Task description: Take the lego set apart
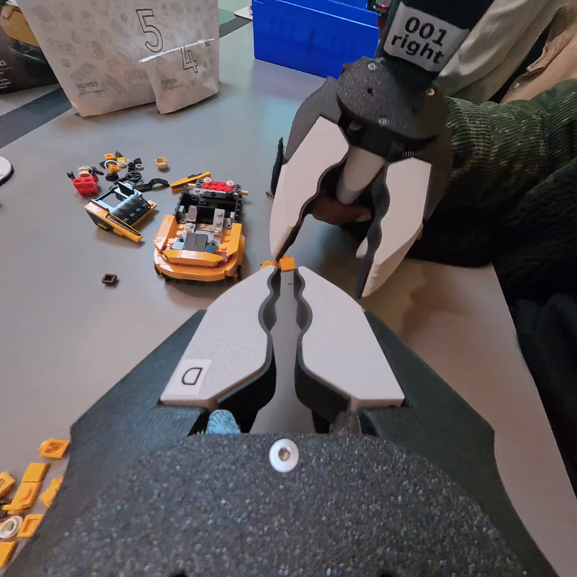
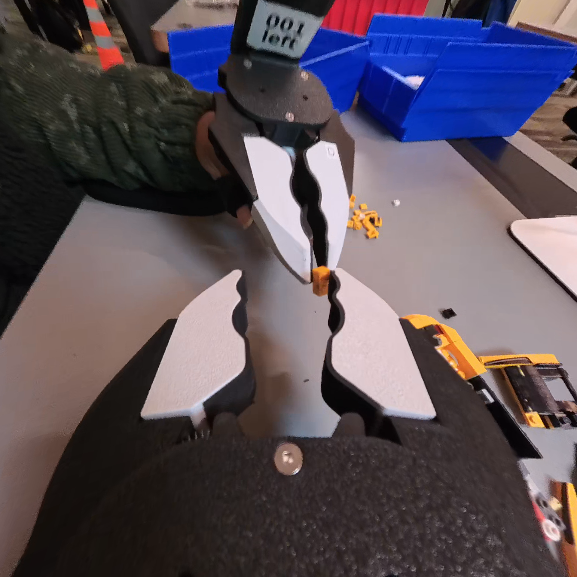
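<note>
My left gripper (image 1: pixel 284 271) is shut on a small orange lego piece (image 1: pixel 286 262) and holds it just above the grey table (image 1: pixel 93 327). In the right wrist view the left gripper (image 2: pixel 320 274) points toward the camera with the orange piece (image 2: pixel 320 281) at its tips. My right gripper (image 2: pixel 287 276) is open; one of its fingertips (image 2: pixel 335 278) touches the piece. It also shows in the left wrist view (image 1: pixel 320 272), facing the left gripper. The partly stripped orange lego car (image 1: pixel 196 246) stands on the table to the left.
A detached roof section (image 1: pixel 120 212) and a scatter of small parts (image 1: pixel 118 168) lie beyond the car. Loose orange pieces (image 1: pixel 28 480) lie near my left gripper. A black stud piece (image 1: pixel 109 278) lies alone. White bags (image 1: pixel 125 56) and blue bins (image 2: pixel 468 93) stand at the back. The grippers are tip to tip, or close to it. From either gripper's tips it is about 15 centimeters to the detached roof section (image 1: pixel 120 212). It turns up in the right wrist view (image 2: pixel 529 376) as well.
</note>
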### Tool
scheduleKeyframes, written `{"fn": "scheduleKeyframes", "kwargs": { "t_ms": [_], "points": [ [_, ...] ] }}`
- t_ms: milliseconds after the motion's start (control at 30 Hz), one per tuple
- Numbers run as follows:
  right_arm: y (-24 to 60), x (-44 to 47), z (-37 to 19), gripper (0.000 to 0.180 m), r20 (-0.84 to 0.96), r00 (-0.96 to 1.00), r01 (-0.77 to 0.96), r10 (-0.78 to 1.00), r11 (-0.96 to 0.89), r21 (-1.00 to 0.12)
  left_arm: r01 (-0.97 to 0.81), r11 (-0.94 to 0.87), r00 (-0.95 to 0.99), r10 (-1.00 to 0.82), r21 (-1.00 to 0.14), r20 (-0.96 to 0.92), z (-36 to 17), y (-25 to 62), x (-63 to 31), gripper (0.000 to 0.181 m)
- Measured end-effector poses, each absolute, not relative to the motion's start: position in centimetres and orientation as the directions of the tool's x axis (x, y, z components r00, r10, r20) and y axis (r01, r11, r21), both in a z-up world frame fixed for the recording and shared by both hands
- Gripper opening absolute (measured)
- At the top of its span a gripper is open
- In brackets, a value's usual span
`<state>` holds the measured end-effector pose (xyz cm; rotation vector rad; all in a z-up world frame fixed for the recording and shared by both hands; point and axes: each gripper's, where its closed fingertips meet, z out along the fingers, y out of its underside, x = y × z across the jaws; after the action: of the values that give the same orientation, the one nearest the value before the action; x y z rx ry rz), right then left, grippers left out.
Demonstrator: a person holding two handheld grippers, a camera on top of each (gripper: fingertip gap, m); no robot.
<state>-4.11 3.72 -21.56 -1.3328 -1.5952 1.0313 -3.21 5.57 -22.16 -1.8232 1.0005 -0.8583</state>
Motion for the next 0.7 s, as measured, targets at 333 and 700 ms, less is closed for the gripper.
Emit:
{"fn": "scheduleKeyframes", "kwargs": {
  "t_ms": [333,700],
  "points": [
    [3.9,-2.5,-19.4,0.024,-0.074,-0.172,0.232,0.982,-0.032,-0.972,-0.218,-0.223,0.323,-0.935,-0.95,0.145,-20.2,3.8,-2.4,0.008],
    [2.3,-2.2,-19.8,0.006,-0.039,-0.25,0.262,0.967,0.028,-0.965,-0.243,-0.155,0.238,-0.966,-0.958,0.096,-20.0,2.2,-1.6,0.007]
  ]
}}
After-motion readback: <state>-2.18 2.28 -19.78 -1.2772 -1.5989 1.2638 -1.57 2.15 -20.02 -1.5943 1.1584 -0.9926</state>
